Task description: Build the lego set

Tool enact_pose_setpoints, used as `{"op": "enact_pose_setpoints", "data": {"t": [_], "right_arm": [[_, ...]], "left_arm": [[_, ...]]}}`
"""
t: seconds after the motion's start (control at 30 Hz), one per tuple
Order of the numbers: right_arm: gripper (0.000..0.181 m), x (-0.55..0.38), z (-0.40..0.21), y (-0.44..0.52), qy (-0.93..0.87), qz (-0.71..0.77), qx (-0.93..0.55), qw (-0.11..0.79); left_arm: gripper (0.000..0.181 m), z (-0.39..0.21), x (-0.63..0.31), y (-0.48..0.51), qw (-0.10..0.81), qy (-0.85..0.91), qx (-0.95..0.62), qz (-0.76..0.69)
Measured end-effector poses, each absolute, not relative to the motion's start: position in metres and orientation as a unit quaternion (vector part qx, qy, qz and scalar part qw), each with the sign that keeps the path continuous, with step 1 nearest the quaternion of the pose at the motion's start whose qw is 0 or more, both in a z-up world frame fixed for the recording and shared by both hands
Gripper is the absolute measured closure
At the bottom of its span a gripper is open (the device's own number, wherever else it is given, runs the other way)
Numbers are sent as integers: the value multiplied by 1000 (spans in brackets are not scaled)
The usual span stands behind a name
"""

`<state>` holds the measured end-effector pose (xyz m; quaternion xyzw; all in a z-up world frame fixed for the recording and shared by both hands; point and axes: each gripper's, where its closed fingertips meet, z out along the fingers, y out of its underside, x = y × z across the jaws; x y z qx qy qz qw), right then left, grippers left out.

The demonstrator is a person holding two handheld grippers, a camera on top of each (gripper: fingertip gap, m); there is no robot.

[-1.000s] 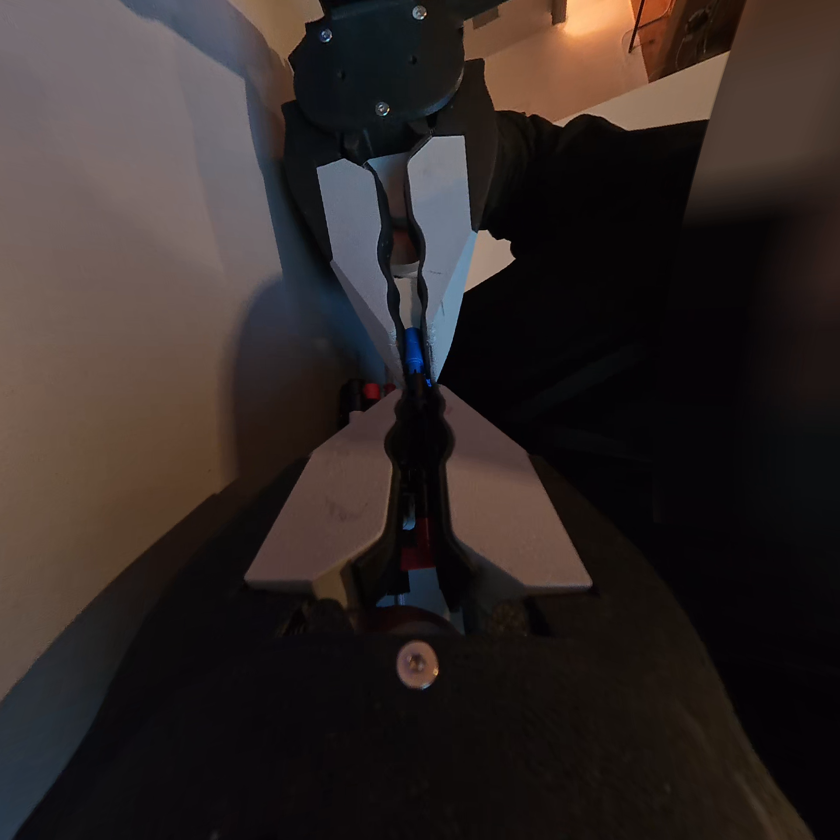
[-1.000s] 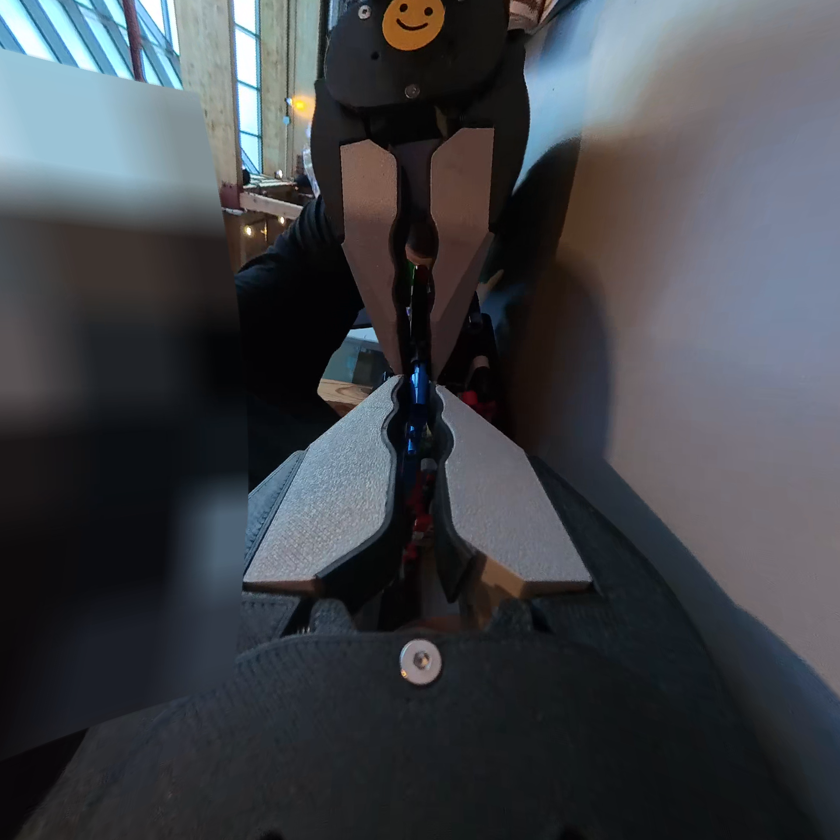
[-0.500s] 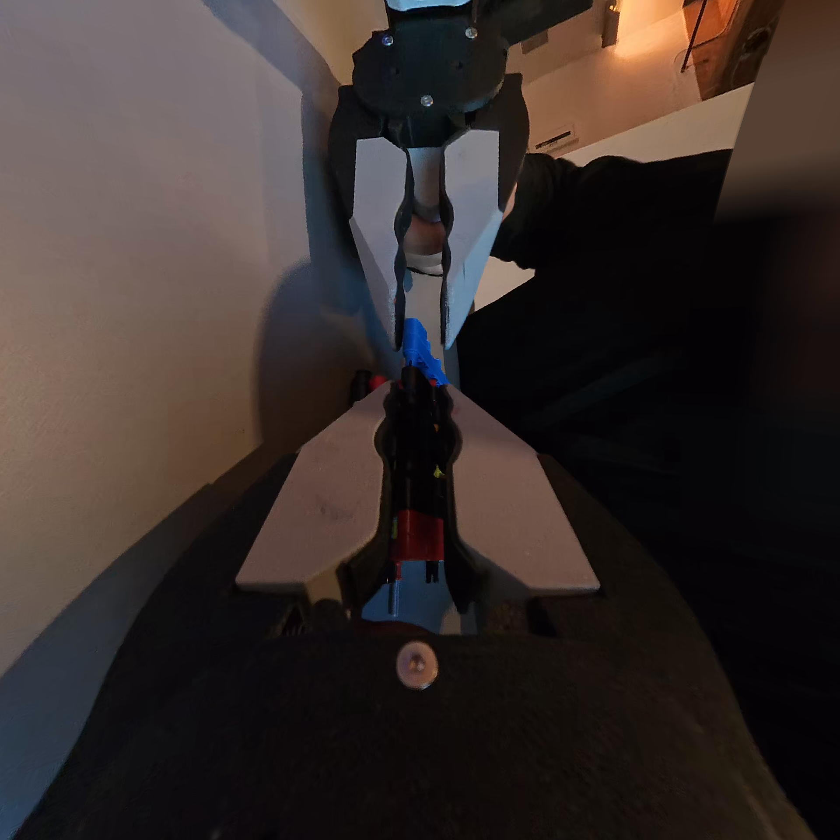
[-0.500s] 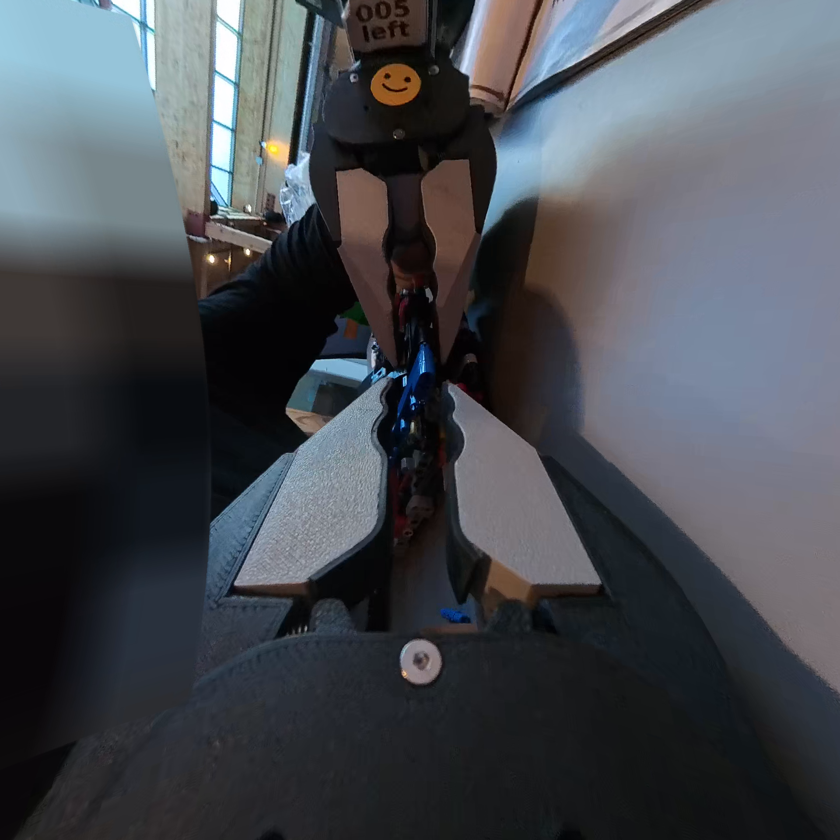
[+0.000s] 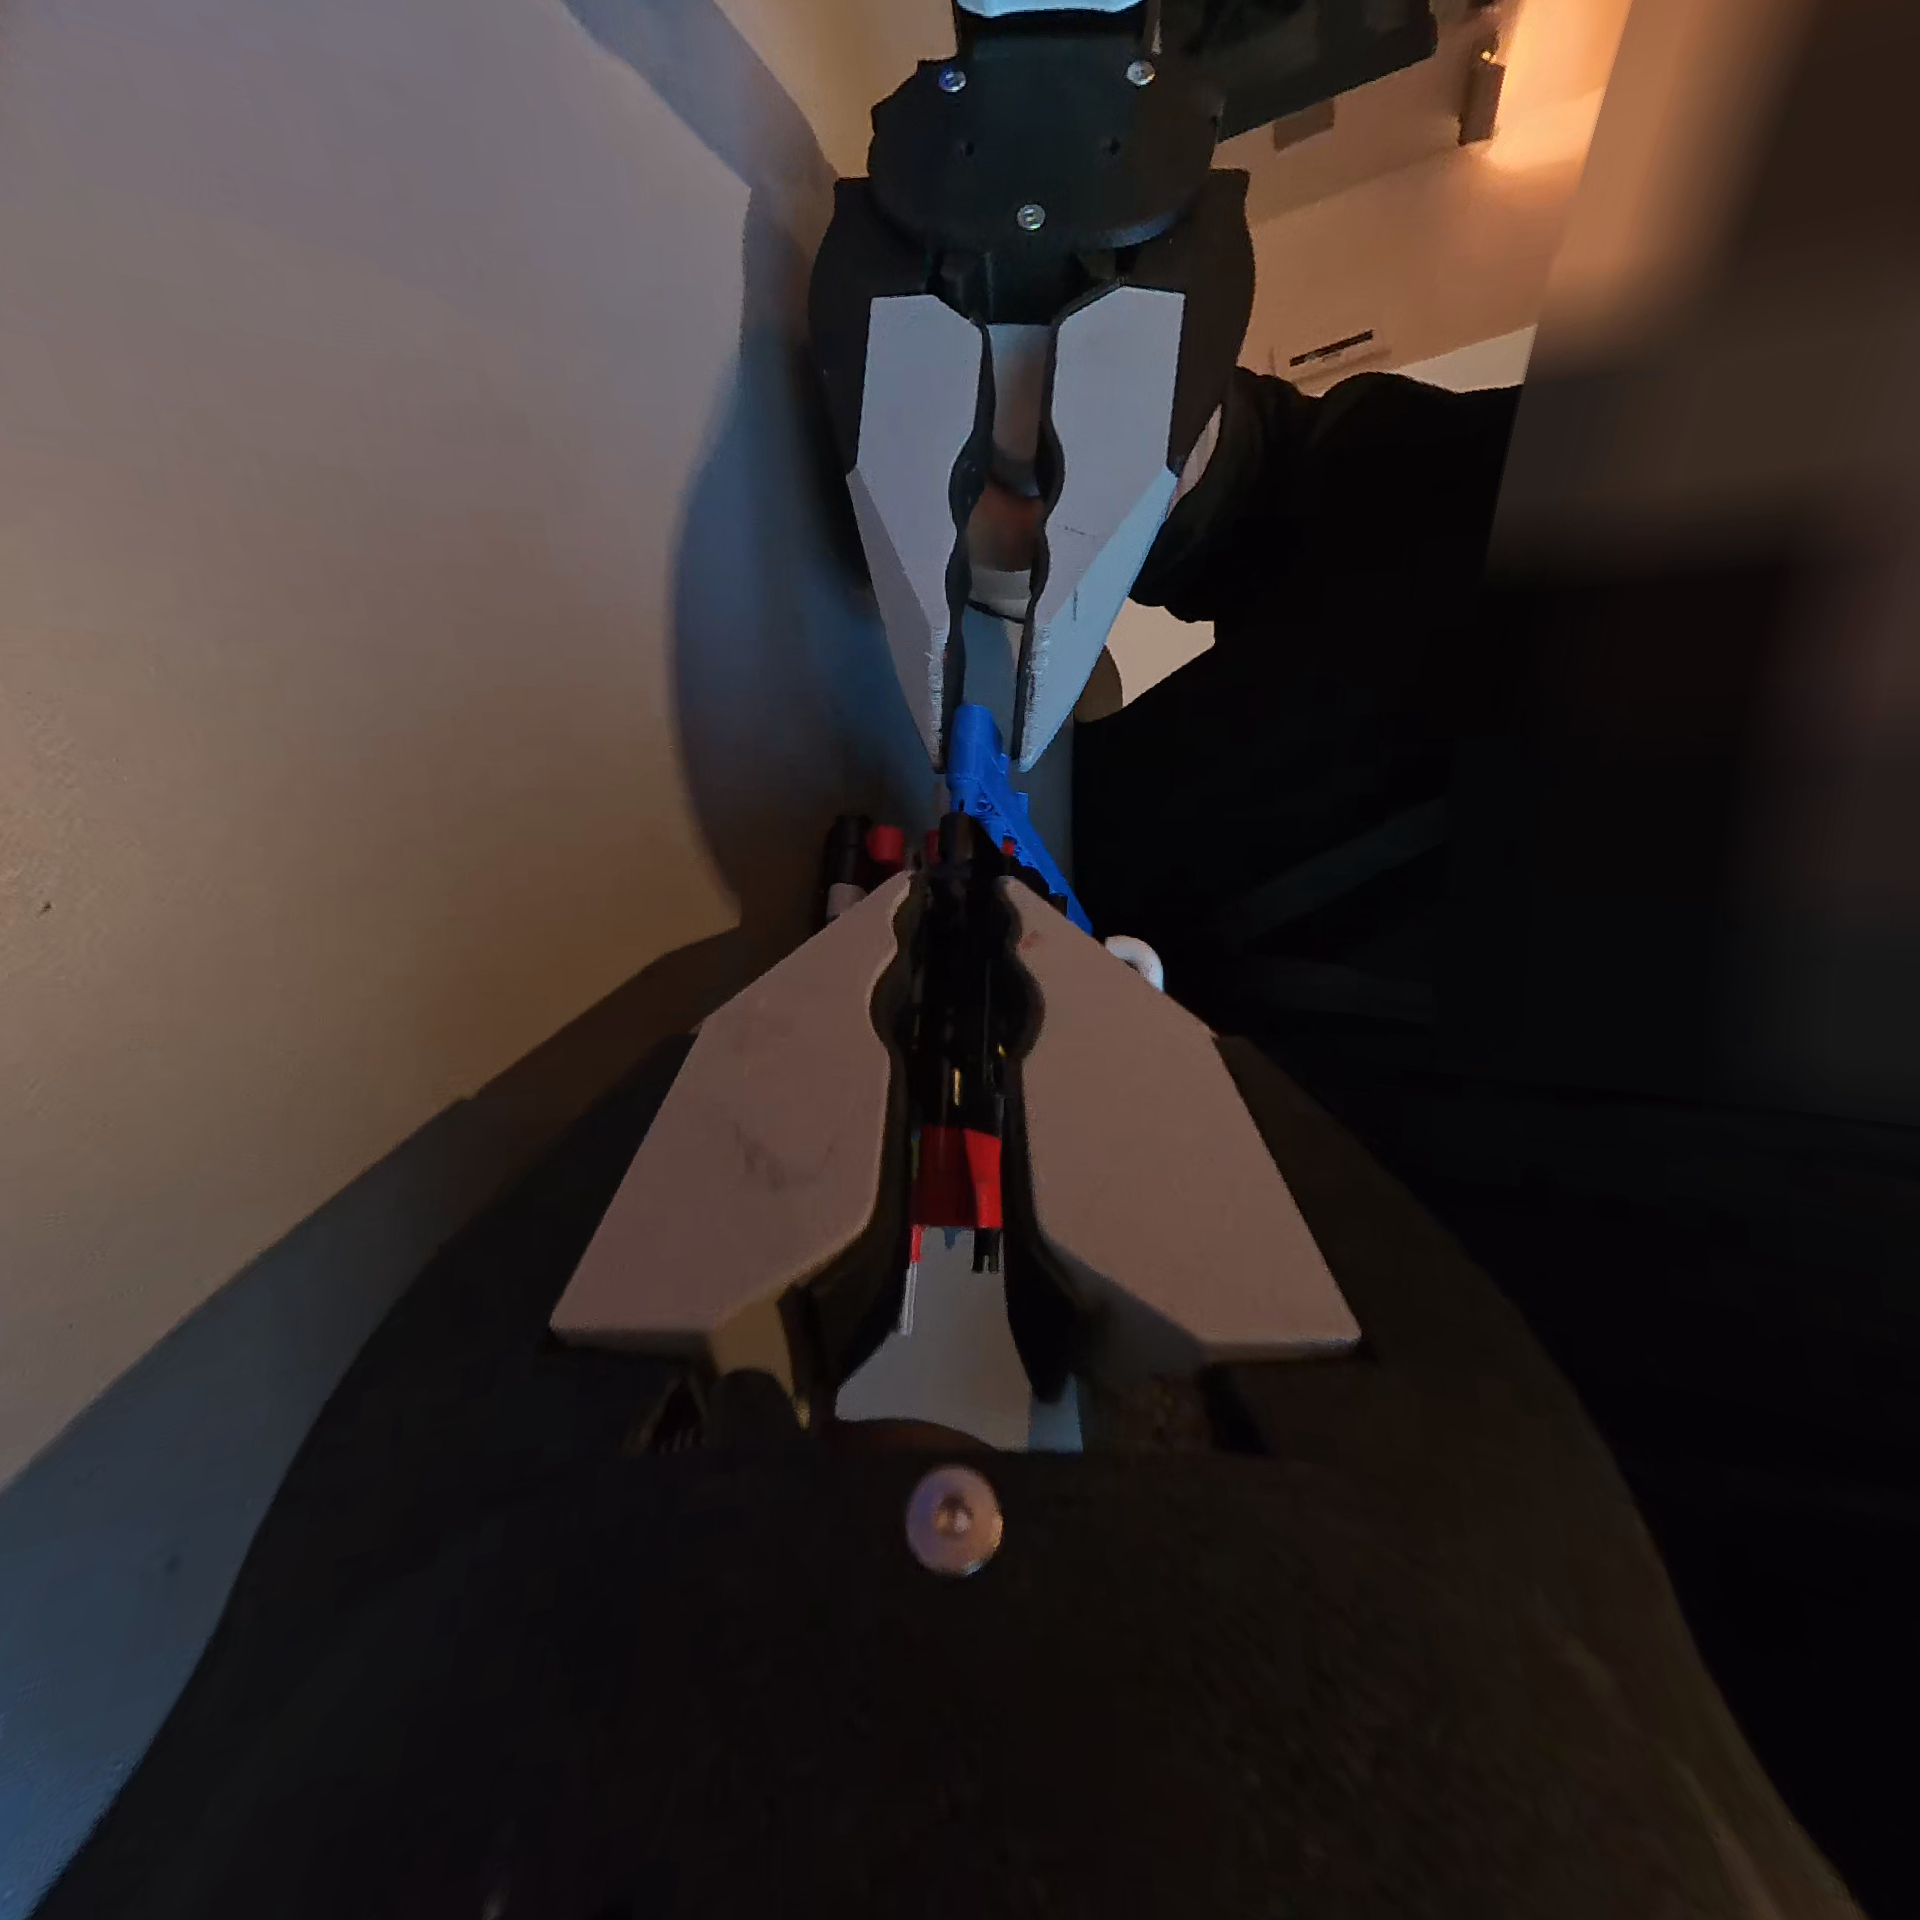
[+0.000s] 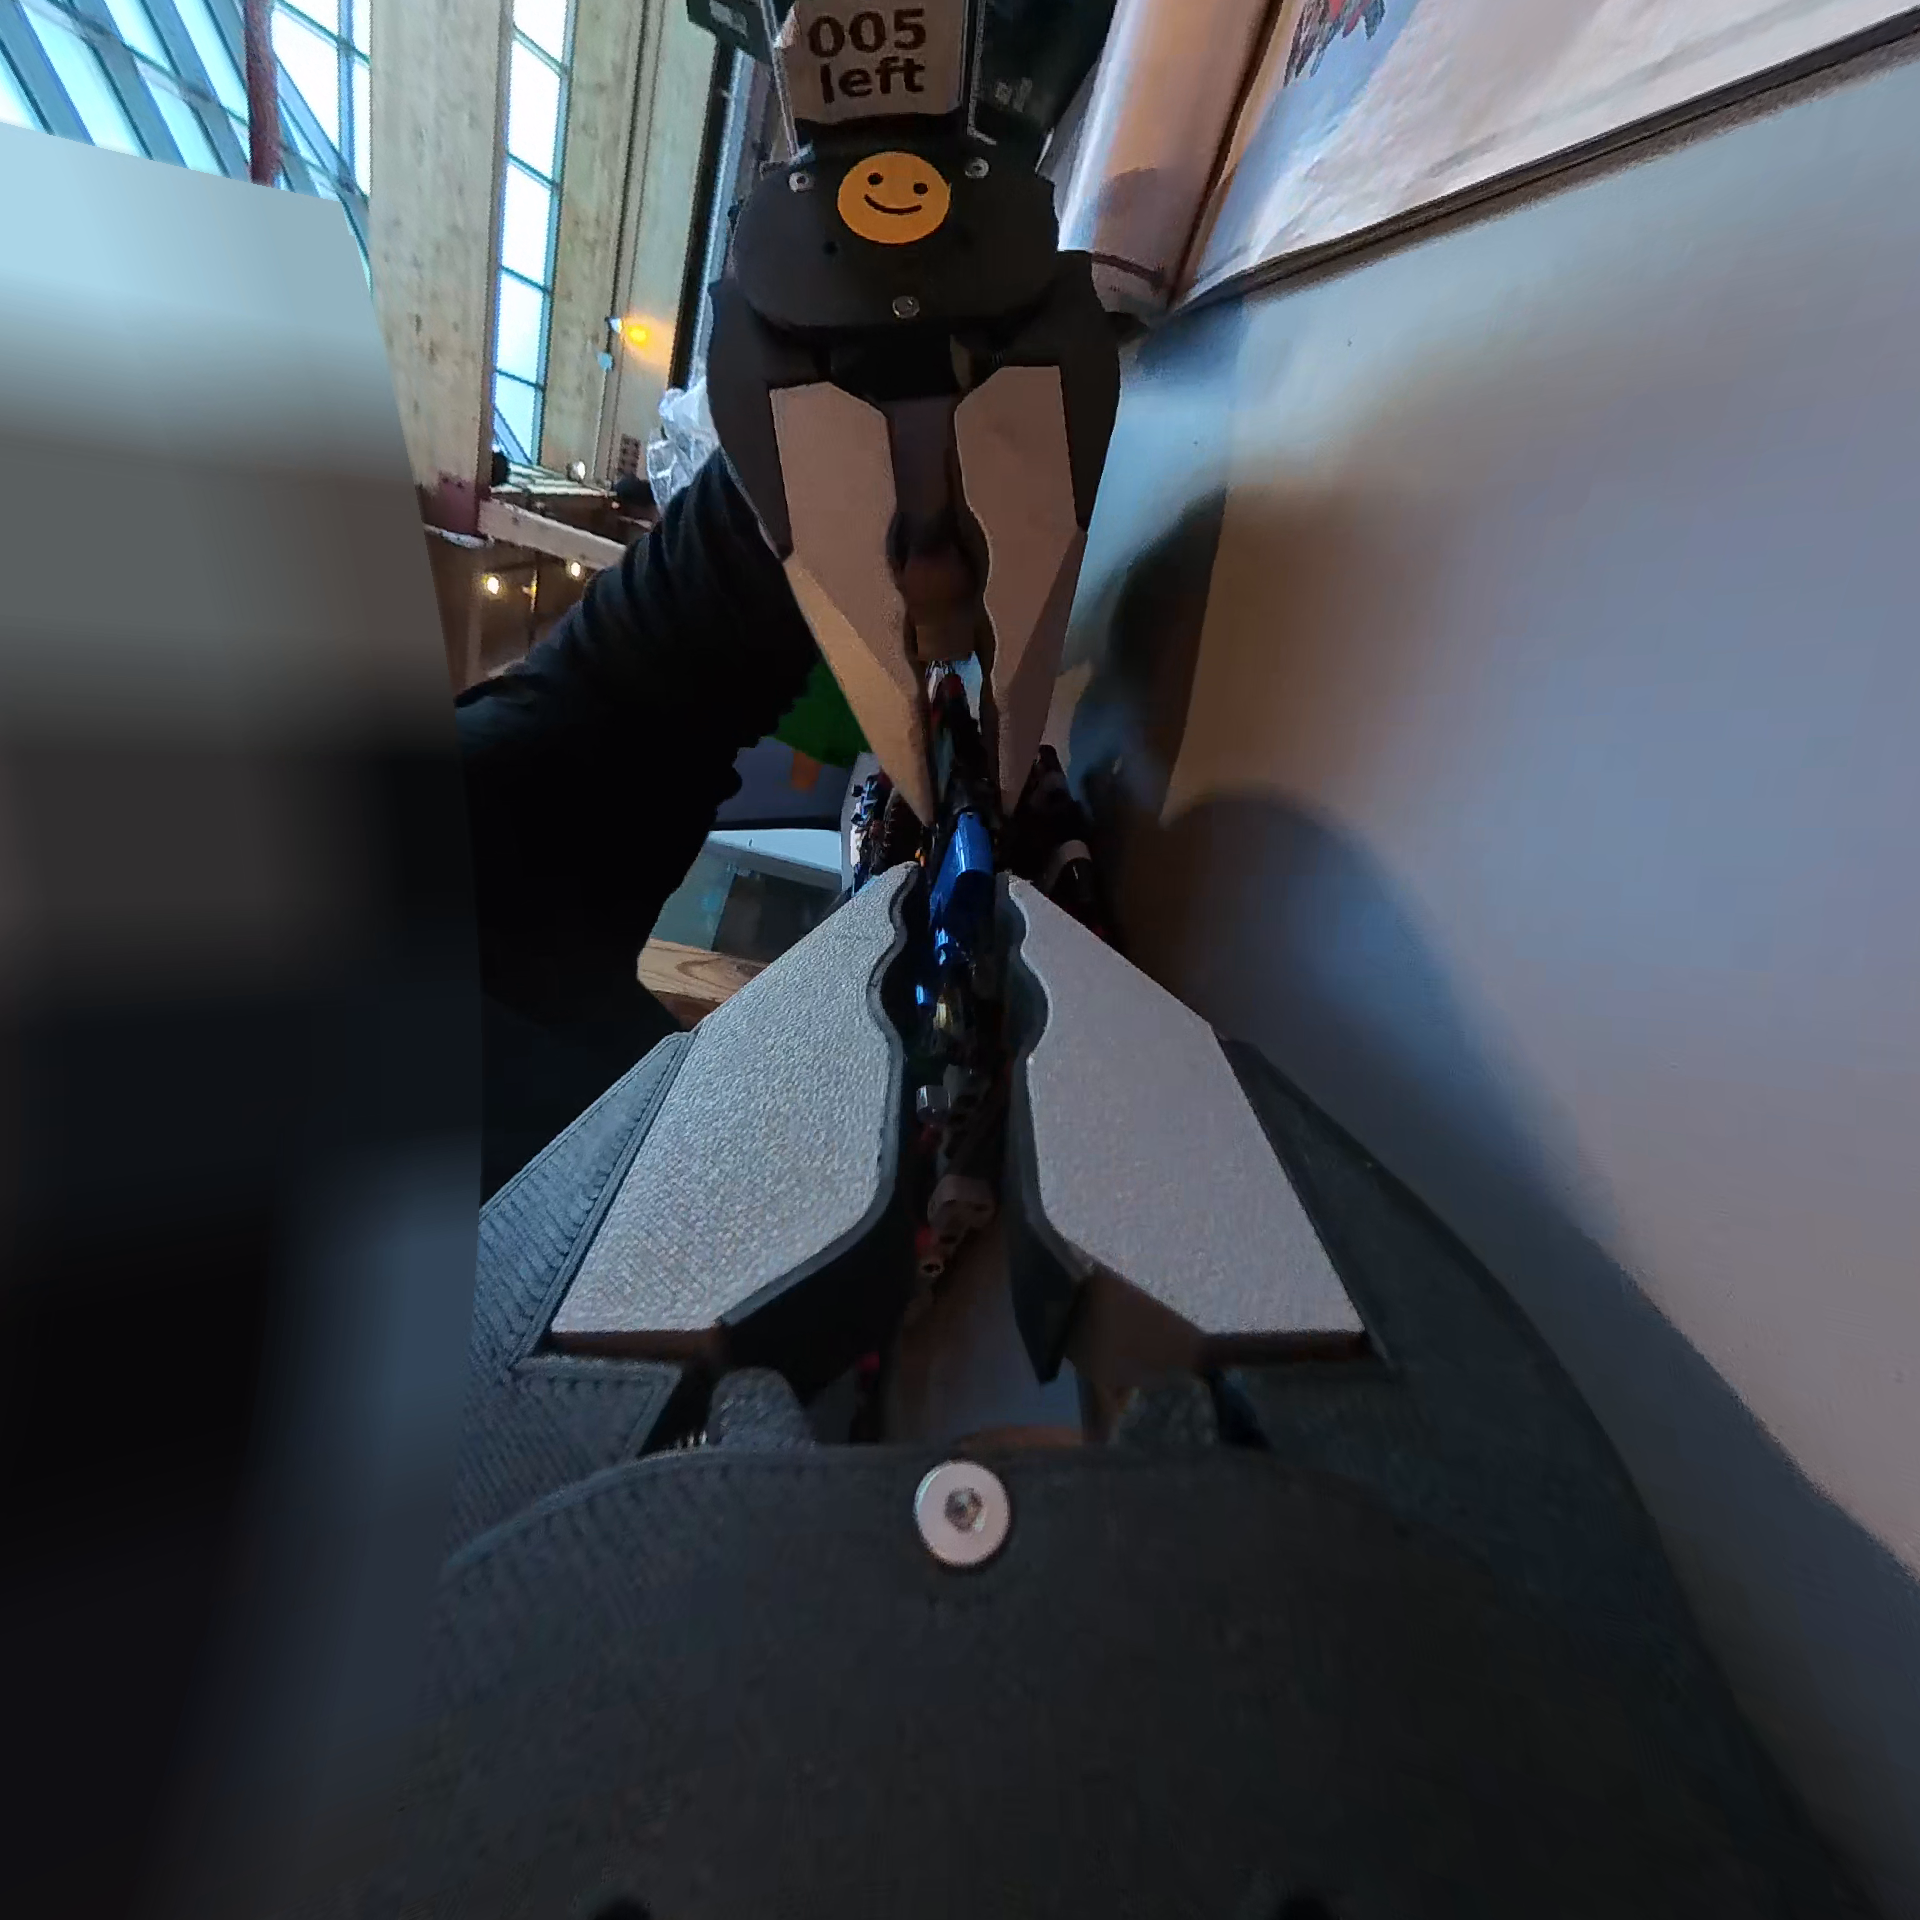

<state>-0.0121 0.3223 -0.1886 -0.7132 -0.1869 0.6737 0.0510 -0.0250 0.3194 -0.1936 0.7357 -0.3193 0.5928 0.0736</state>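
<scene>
Between the two grippers, held up in the air, a black and red lego build is pinched by the left gripper, and a blue piece is pinched at its far tip by the right gripper, whose fingers are closed on it. For a good fit, the blue piece should be lined up straight and pushed in slowly while the build is kept steady. A pale wall is seen close by on the left and a dark sleeve on the right, so little room is left for turning.
</scene>
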Motion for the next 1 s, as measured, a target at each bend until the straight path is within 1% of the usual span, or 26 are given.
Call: {"op": "enact_pose_setpoints", "data": {"t": [0.1,0.4,0.73,0.87,1.0], "right_arm": [[174,-14,-190,324,-187,671,-716,49],[176,-16,-191,322,-198,658,-723,66],[176,-15,-190,316,-214,667,-713,34],[176,-16,-193,310,-241,658,-714,13],[176,-15,-195,305,-243,657,-714,-2]], "left_arm": [[173,-193,-25,319,74,-314,735,597],[173,-191,-24,317,37,-327,731,599],[174,-189,-22,313,10,-332,734,593],[175,-192,-22,309,31,-329,738,587],[176,-193,-19,307,32,-318,735,598]]}}
